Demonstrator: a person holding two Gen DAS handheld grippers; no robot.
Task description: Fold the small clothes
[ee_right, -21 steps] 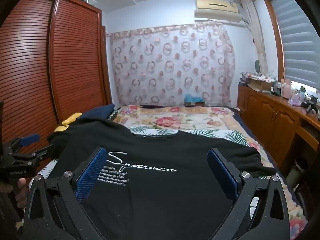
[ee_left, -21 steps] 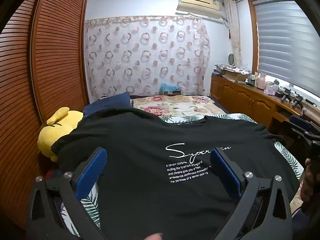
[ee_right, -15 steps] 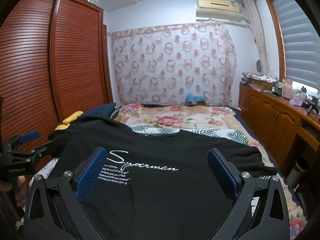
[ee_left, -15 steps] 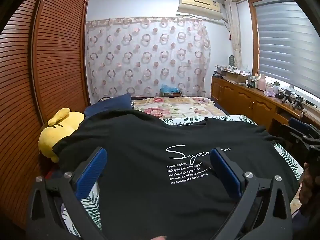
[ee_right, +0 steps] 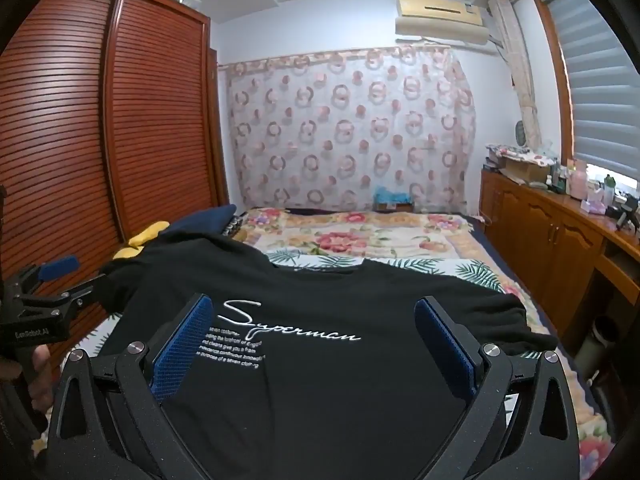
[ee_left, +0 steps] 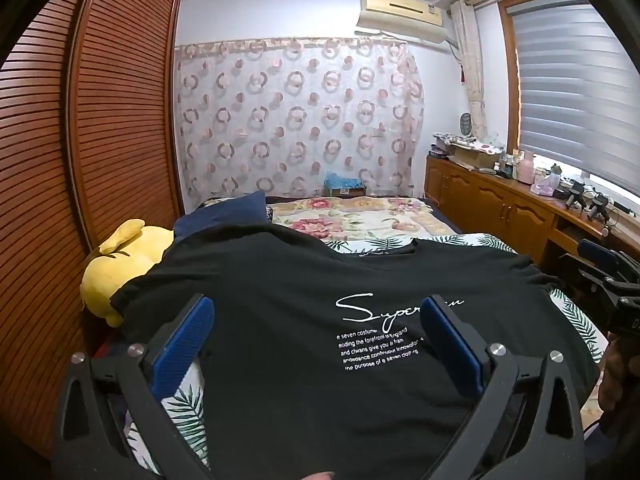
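Observation:
A black T-shirt [ee_left: 304, 320] with white "Superman" script lies spread face up on the bed, neck away from me; it also shows in the right wrist view [ee_right: 320, 344]. My left gripper [ee_left: 316, 328] is open and empty, held above the shirt's lower half, its blue pads [ee_left: 182, 344] wide apart. My right gripper [ee_right: 316, 330] is open and empty, also above the shirt. The left gripper shows at the left edge of the right wrist view [ee_right: 48, 284]; the right gripper shows at the right edge of the left wrist view [ee_left: 604, 276].
A yellow plush toy [ee_left: 124, 260] lies under the shirt's left sleeve beside a dark blue pillow [ee_left: 224, 216]. A floral blanket [ee_left: 352, 220] covers the far bed. A slatted wooden wardrobe [ee_left: 80, 140] stands on the left, a cluttered wooden cabinet [ee_left: 500, 204] on the right.
Both views have drifted slightly; the grippers stay open above the shirt. The shirt has not moved.

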